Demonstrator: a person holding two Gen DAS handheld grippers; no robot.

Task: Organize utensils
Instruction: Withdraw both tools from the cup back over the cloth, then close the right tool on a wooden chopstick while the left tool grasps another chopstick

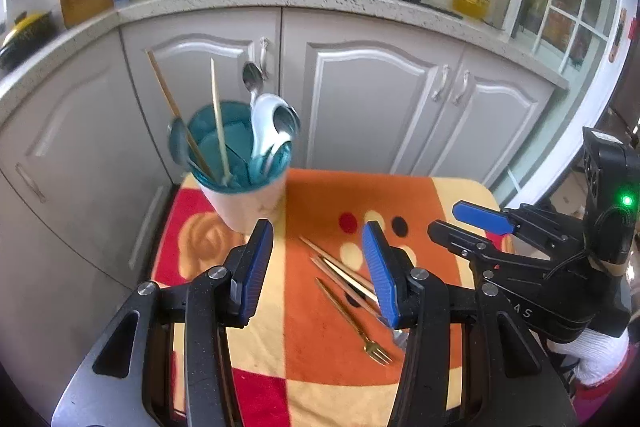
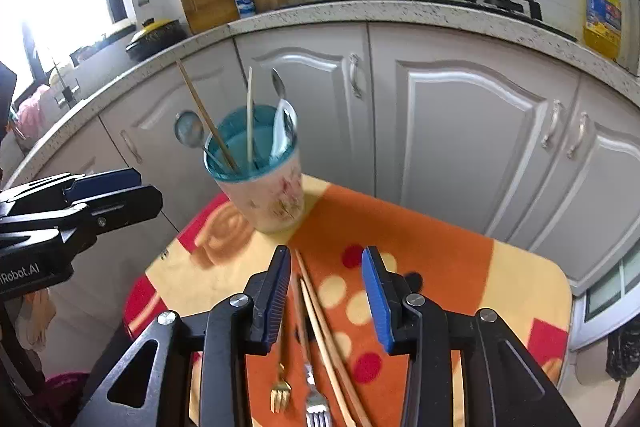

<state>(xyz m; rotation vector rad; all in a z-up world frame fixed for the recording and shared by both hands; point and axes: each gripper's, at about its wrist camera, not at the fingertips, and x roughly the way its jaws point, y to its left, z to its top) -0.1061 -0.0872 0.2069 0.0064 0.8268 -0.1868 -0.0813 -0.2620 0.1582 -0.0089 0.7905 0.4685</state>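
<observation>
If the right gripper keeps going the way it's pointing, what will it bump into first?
Probably the chopsticks lying on the cloth. The open, empty right gripper tilts down toward them, with two forks beside them. Depth is hard to judge.

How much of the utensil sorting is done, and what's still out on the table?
Done: the cup already holds spoons and two chopsticks. In hand: nothing; the left tool and right tool are both open and empty. Left: a gold fork, a silver fork and loose chopsticks still lie on the tablecloth.
</observation>
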